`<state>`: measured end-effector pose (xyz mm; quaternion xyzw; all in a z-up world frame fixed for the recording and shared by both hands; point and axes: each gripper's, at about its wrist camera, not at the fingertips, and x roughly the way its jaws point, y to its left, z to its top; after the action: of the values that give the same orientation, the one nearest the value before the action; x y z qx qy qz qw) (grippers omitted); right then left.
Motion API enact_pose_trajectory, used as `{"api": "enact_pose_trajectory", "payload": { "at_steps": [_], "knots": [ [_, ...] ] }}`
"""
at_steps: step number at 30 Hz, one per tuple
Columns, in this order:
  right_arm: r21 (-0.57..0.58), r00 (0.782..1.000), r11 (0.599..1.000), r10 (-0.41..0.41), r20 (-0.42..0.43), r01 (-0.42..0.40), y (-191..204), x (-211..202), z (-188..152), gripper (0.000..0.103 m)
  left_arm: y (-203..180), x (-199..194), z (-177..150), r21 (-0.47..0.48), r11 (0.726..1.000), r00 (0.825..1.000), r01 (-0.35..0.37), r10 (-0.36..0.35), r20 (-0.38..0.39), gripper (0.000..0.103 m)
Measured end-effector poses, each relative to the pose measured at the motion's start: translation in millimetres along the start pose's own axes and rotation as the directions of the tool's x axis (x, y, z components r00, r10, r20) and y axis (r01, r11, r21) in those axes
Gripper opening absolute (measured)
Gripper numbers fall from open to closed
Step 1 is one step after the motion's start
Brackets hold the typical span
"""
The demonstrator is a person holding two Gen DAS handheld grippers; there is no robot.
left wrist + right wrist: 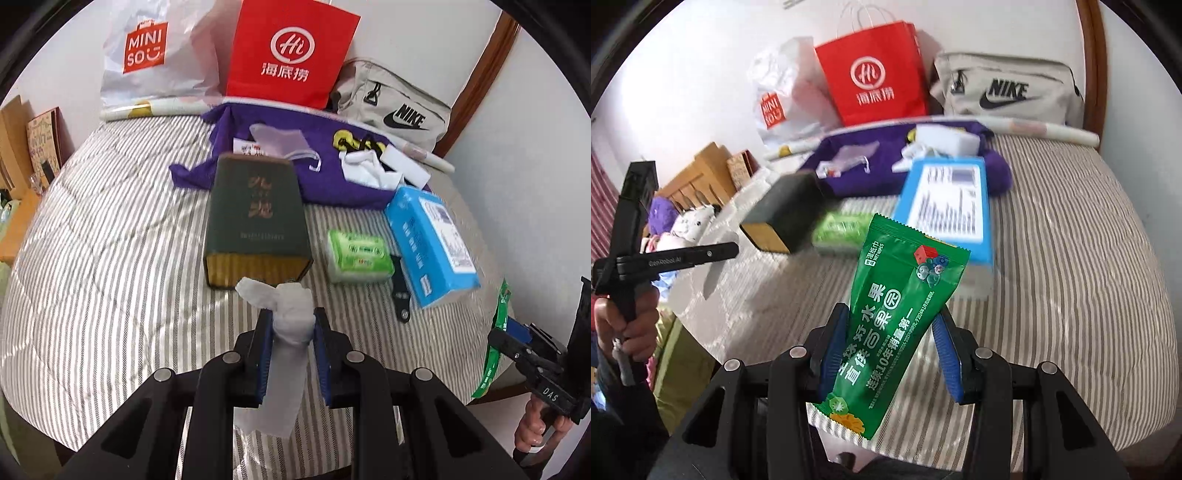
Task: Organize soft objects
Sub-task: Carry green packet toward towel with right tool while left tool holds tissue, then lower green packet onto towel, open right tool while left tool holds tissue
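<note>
I had the bed [110,229] under both cameras, its striped quilt serving as the sorting ground, with the bags kept out of the way along the wall: a red bag [291,51], a white bag [155,55] and a grey pouch [399,110]. A purple cloth [332,184] lay spread near them, I judged as a collecting spot, since small white items already sat on it. Nearer me stood a green box [255,221], a blue pack [432,243] and a green tissue pack [358,254], apart from one another. My left hand-held gripper [291,325] was pinched narrow on a knotted white cloth [288,321], gripped at its middle so both ends hung free above the quilt. My right hand-held gripper [890,347] was set wider, clamped across a green wipes sachet [897,314] held clear of the bed. The sachet hid part of the blue pack in the right view; that view was blurred, and I could not identify the small things on the purple cloth or the black strap beside the tissue pack.
</note>
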<state>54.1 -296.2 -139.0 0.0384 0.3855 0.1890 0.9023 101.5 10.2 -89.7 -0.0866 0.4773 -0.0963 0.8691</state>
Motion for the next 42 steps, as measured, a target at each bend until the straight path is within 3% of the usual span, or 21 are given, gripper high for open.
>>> {"api": "enact_pose_trajectory", "payload": {
  "at_steps": [22,42],
  "knots": [
    [-0.108,0.994,0.994,0.026,0.108,-0.014,11.7,8.3,112.7,0.046,5.9,-5.5,77.9,-0.007,1.000,0.997,-0.010,0.011,0.070,0.020],
    [-0.137,0.999,0.991,-0.006,0.037,0.011,9.0,105.2,201.8,0.047,23.7,45.7,154.3,-0.015,1.000,0.998,-0.027,0.028,0.062,0.020]
  ]
}}
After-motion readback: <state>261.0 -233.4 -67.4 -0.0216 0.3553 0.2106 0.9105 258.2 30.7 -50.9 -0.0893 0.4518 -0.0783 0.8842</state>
